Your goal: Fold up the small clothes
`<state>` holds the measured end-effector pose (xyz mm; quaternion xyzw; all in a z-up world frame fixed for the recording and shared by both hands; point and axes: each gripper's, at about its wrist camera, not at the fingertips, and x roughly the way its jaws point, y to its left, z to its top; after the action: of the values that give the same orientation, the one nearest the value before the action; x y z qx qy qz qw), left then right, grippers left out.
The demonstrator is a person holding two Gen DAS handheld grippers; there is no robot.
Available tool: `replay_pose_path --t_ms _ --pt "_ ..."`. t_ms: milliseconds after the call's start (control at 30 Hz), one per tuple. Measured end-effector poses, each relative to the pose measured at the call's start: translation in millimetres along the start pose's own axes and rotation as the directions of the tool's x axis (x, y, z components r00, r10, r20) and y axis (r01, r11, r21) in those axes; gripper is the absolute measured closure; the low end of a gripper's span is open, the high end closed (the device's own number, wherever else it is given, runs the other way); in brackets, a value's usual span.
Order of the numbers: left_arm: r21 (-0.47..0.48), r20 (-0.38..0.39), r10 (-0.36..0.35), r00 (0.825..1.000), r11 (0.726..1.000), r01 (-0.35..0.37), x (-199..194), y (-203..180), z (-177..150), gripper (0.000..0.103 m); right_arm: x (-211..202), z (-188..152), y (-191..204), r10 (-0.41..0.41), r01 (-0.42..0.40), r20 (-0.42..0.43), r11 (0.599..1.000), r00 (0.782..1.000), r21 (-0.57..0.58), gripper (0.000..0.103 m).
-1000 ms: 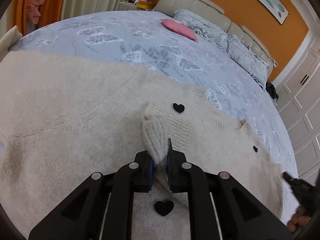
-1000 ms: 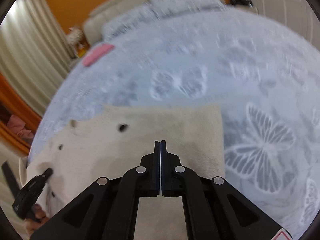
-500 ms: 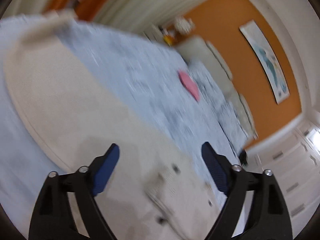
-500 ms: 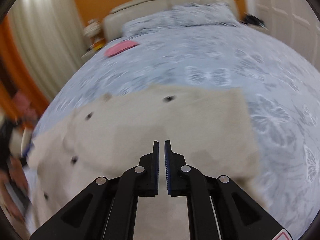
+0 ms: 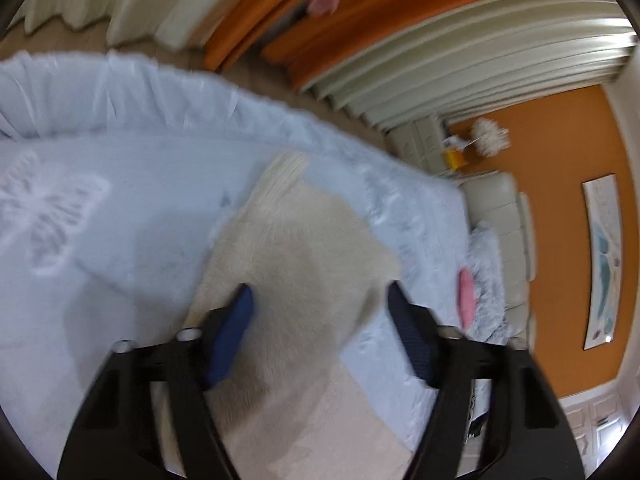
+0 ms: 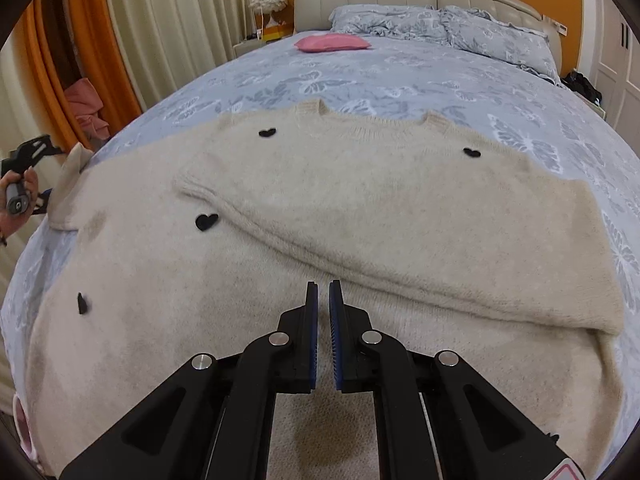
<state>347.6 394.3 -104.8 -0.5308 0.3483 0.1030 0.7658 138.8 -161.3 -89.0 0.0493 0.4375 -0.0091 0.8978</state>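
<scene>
Sweater point(image 6: 360, 216) cream and fuzzy, dotted with black hearts point(image 6: 206, 221), lies flat on the bed point(image 6: 400, 68) ahead of the right tool point(image 6: 323, 320), one sleeve folded across the chest. A second ago the left tool point(image 5: 320, 328) pinched that sleeve; now it is released, jaws closing on nothing, over the other sleeve. The right tool stays nearly clenched, empty.

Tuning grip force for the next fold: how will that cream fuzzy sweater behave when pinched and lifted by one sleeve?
Likely floppy: the sweater lies flat on the bed, with one sleeve draped across the body in a soft fold. Probably light yet bulky, judging by the thick, fuzzy knit. That nap suggests little slip against the pads, though a loose knit may stretch and sag when lifted.
</scene>
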Motion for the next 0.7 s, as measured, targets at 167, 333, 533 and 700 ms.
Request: replay_pose_path --t_ms 167,333,533,700 --pt "0.014 0.004 0.041 0.999 0.999 -0.041 9.9 4.7 3.0 0.091 2.9 -1.3 -0.3 0.008 -0.008 -0.005 1.0 1.0 -0.001 0.095" --pt "0.041 0.081 0.078 0.994 0.996 -0.082 -13.7 4.6 14.4 0.084 2.0 -0.7 -0.2 0.021 -0.021 -0.001 1.0 1.0 -0.005 0.094" --pt "0.141 0.074 0.202 0.977 0.967 -0.211 -5.3 0.0 27.2 0.038 6.0 -4.0 4.9 0.027 -0.027 -0.014 0.999 1.0 -0.017 0.092" --pt "0.267 0.02 0.174 0.985 0.948 -0.173 16.3 -16.0 17.0 0.095 9.1 -4.8 4.7 0.027 -0.027 -0.019 1.0 0.999 -0.014 0.092"
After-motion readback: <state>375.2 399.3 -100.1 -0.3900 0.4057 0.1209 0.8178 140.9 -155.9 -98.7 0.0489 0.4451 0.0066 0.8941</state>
